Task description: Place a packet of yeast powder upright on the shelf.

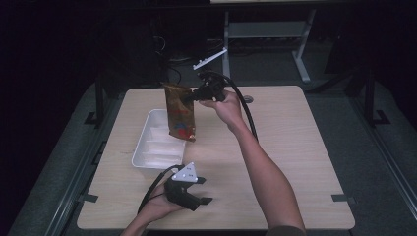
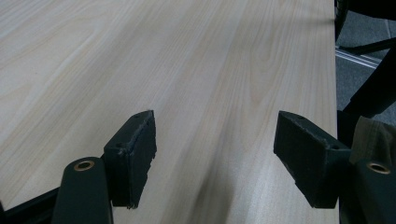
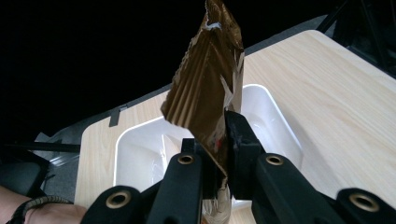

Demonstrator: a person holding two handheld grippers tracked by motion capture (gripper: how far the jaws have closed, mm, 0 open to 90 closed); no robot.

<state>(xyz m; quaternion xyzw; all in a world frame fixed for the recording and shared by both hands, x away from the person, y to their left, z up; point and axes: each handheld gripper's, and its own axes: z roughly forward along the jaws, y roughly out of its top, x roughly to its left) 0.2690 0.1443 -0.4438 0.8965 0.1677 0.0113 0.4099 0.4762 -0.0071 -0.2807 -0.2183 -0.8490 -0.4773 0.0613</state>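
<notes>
High view: one light wood table (image 1: 295,147), one white tray (image 1: 147,147), one brown snack bag (image 1: 179,118), two grippers. Right gripper (image 1: 194,97) is clenched on the bag near its top, holding it in the air above the tray's right side; bag hangs with long axis roughly vertical, top edge up, printed lower end down and slightly toward the camera, overlapping the tray's right rim. Tray sits left of table centre, long axis running away from the camera, with ridged dividers inside. Left gripper (image 1: 204,191) rests low near the front table edge, just in front of the tray, jaws spread and pointing right, grey plate on top, cable trailing left. Dark floor and a metal desk frame (image 1: 265,34) beyond the table. Left gripper view: left gripper (image 2: 215,158) released, two black jaws wide apart with bare tabletop (image 2: 187,70) between them, table's far edge at upper right. Right gripper view: right gripper (image 3: 219,135) jaws pinched on the crinkled brown bag (image 3: 205,88), which rises above the jaws and tilts right at the top; white tray (image 3: 275,116) directly behind and below it, a wristband (image 3: 32,205) at lower left.
</notes>
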